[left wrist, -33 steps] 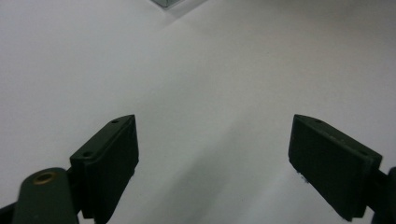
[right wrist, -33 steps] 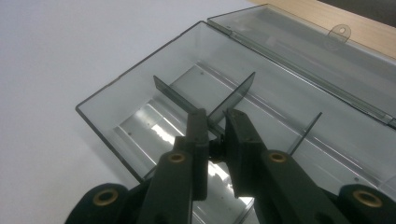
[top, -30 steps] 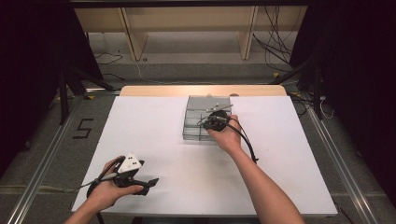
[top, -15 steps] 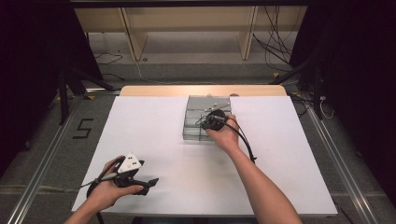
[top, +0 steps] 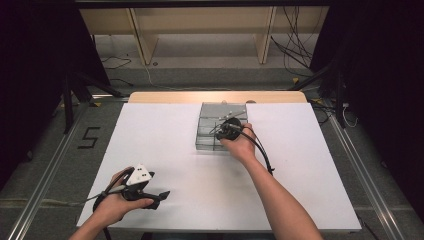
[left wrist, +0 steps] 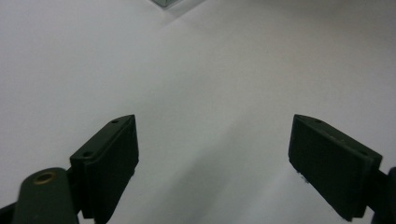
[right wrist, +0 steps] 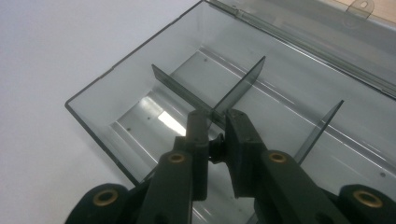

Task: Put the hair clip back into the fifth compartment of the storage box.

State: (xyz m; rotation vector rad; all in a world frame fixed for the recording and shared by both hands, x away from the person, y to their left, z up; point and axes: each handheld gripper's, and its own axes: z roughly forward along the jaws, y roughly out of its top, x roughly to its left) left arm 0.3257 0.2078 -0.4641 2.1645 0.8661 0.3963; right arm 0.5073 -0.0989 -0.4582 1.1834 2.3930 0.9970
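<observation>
While the right hand-held gripper [right wrist: 215, 122] clamps the smoky clear plastic divider [right wrist: 187, 92] inside the far transparent compartment box [top: 207, 144], a skewed pull could jam it; the left hand-held gripper [left wrist: 212, 154] sits apart, near-left.

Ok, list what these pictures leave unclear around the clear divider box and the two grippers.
- Right gripper: shut at a divider of the clear box; its pads cover the pinched spot.
- High view: the right hand covers the box's near right part.
- Left gripper: open over the white table; the top edge cuts off the box corner.
</observation>
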